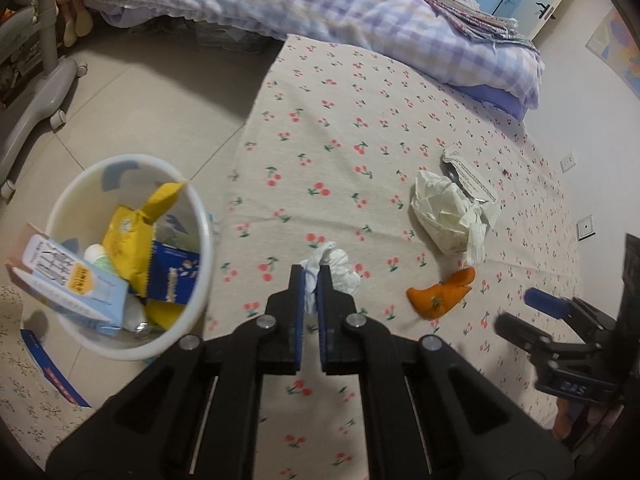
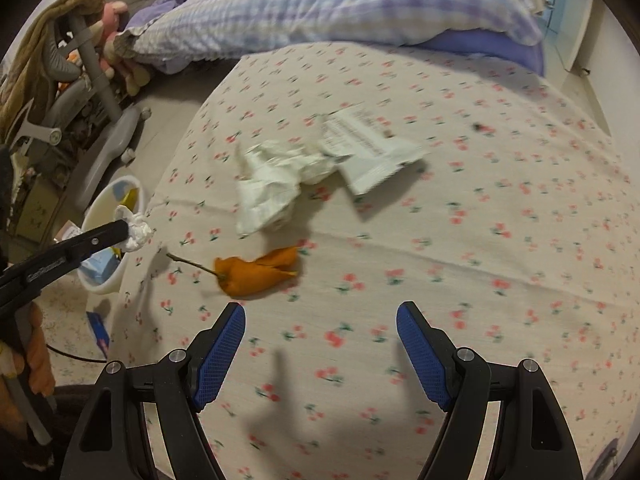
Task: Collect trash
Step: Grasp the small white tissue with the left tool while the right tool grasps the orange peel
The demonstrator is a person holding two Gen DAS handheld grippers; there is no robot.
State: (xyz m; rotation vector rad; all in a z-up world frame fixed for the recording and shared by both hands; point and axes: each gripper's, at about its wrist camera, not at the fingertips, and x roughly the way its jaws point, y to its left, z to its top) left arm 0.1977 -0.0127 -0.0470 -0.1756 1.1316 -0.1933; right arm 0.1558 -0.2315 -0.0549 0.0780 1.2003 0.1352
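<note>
My left gripper (image 1: 311, 276) is shut on a crumpled white tissue (image 1: 336, 270), held just above the cherry-print bedsheet (image 1: 340, 128) near its left edge. The same left gripper (image 2: 126, 226) with the white tissue (image 2: 136, 230) shows at the left of the right wrist view, over the bin's rim. My right gripper (image 2: 320, 312) stands open above the sheet with nothing between its fingers. Just beyond it lies an orange peel (image 2: 256, 270) with a stem. Farther back lie a crumpled cream paper wrapper (image 2: 272, 184) and a torn printed packet (image 2: 372, 148). The peel (image 1: 442, 294) and wrapper (image 1: 448, 208) lie right of the left gripper.
A white bin (image 1: 192, 204) stands on the tiled floor left of the bed, holding yellow and blue packets and a carton. A checked quilt (image 1: 320, 4) is piled at the far end of the bed. A grey wheeled chair base (image 1: 40, 92) stands far left.
</note>
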